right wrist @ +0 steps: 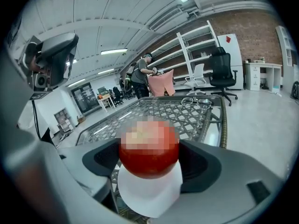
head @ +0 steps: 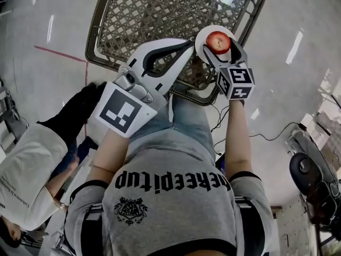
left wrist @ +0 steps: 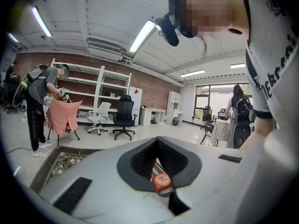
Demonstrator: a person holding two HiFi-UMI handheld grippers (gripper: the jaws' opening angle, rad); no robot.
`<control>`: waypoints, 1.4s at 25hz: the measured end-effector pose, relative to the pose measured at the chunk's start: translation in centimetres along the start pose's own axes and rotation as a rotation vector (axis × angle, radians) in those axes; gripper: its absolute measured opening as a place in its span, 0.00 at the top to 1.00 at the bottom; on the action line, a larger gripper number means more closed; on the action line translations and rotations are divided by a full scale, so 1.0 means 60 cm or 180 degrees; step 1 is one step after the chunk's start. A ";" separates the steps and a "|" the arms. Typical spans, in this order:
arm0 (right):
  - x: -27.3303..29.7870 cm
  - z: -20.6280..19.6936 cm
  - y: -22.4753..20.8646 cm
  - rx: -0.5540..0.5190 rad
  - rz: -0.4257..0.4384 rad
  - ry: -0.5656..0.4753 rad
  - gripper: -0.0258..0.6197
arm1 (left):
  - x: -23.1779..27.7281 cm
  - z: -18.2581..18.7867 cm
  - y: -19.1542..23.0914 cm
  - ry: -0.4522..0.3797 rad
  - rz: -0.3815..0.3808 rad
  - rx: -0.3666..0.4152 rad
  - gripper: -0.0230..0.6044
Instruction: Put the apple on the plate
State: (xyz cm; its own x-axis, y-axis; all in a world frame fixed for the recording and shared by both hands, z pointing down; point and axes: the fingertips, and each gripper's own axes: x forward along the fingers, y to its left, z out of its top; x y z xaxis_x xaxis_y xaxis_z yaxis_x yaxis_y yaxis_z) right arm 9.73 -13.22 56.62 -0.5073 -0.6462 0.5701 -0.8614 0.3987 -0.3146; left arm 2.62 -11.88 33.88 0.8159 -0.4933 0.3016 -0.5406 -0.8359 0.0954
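A red apple [head: 219, 42] sits between the jaws of my right gripper [head: 220, 47], which is shut on it, right over a small white plate [head: 204, 40] at the near right corner of the lattice table. The right gripper view shows the apple [right wrist: 149, 148] just above the plate [right wrist: 149, 195]; I cannot tell whether they touch. My left gripper [head: 187, 45] hangs close to the left of the plate, tips together and holding nothing. Through the gap between its pads in the left gripper view I see the apple [left wrist: 161, 181].
The lattice-topped table [head: 154, 15] has a raised metal rim. A pair of glasses [right wrist: 202, 101] lies at its far end. A person in white [head: 26, 169] stands at my left. Cables [head: 266, 135] cross the floor; office chairs [left wrist: 124, 115] and shelves stand beyond.
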 end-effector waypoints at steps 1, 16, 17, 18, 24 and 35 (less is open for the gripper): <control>0.003 -0.004 -0.002 -0.0005 -0.0003 0.0018 0.34 | 0.001 -0.003 0.002 0.0010 0.0005 -0.0008 0.94; 0.012 -0.050 -0.012 -0.0026 -0.0026 0.0258 0.34 | 0.008 -0.012 0.009 0.0006 0.0037 -0.0070 0.94; 0.013 -0.052 -0.012 -0.0020 -0.0021 0.0261 0.34 | 0.008 -0.014 0.009 0.0008 0.0037 -0.0071 0.94; 0.014 -0.053 -0.012 -0.0009 -0.0017 0.0265 0.34 | 0.010 -0.015 0.009 0.0009 0.0034 -0.0069 0.94; 0.012 -0.055 -0.013 0.0102 -0.0028 0.0289 0.32 | 0.011 -0.013 0.007 0.0020 0.0020 -0.0067 0.94; 0.010 -0.047 -0.011 0.0067 -0.0077 0.0320 0.30 | 0.012 -0.011 0.006 0.0015 -0.0008 -0.0057 0.94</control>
State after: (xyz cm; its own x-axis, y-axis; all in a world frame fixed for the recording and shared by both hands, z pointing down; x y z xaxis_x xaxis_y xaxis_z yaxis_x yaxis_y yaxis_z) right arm 10.07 -12.07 59.32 -0.4824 -0.5865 0.6506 -0.8742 0.3694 -0.3152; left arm 2.88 -12.37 34.74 0.8163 -0.4901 0.3057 -0.5423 -0.8326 0.1131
